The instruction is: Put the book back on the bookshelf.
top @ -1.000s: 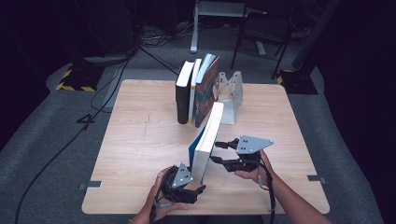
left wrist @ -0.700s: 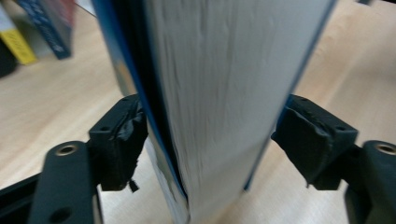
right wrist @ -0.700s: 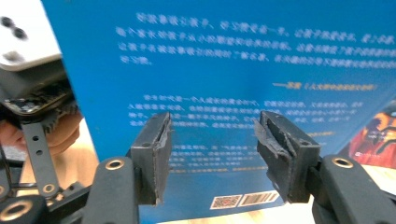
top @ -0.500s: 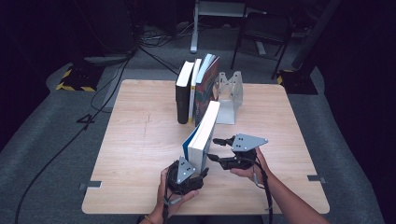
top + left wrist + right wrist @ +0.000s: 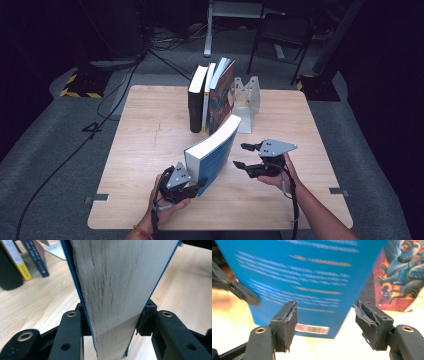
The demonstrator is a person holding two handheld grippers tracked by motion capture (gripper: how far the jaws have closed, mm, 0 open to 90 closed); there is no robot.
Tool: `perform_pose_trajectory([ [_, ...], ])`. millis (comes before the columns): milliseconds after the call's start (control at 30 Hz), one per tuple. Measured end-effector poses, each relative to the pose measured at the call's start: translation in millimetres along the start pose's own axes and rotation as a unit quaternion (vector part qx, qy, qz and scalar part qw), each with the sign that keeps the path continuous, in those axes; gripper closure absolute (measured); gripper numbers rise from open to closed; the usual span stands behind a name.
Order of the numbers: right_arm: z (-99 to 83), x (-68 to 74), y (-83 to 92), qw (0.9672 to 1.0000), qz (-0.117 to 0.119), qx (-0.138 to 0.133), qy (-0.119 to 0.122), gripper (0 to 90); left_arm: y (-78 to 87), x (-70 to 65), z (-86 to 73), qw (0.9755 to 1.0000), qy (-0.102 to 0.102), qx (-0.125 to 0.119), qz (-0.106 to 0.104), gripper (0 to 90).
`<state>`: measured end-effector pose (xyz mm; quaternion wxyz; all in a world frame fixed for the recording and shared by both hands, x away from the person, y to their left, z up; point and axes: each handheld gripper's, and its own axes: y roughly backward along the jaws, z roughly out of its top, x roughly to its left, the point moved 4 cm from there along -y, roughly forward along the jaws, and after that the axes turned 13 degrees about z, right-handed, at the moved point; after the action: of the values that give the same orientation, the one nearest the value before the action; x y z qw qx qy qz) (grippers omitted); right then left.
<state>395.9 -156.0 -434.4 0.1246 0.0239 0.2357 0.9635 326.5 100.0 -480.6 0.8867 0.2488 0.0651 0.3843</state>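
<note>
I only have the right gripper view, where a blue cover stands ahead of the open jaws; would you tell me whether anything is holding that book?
Observer: Yes. The left gripper grips the blue book at its near end. Its jaws have just been closing, one on each cover.
Operator: Thank you. Does my right gripper touch it?
Observer: No. The right gripper stands apart on the book's right. Its jaws have just been opening, with nothing between them.
Operator: What is farther back on the table?
Observer: Three books stand in a row near the far edge, with a pale bookend to their right.
</note>
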Motion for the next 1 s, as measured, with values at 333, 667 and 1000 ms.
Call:
perform_pose_trajectory([
  [333, -6.1, 4.7, -17.2, 0.9983, 0.057, 0.007, 0.009, 30.3, 32.1, 16.9, -18.1, 0.9953, -0.012, 0.012, -0.095, 57.9],
  [667, -3.7, 15.0, -47.9, 0.9910, 0.125, 0.026, 0.039, 29.9, 36.3, 15.8, -22.4, 0.9954, -0.035, 0.018, -0.088, 56.5],
  [1000, -10.2, 19.3, -31.2, 0.9819, 0.169, 0.042, 0.073, 56.4, 41.5, 23.2, -22.1, 0.9999, -0.003, 0.010, 0.003, 41.8],
])
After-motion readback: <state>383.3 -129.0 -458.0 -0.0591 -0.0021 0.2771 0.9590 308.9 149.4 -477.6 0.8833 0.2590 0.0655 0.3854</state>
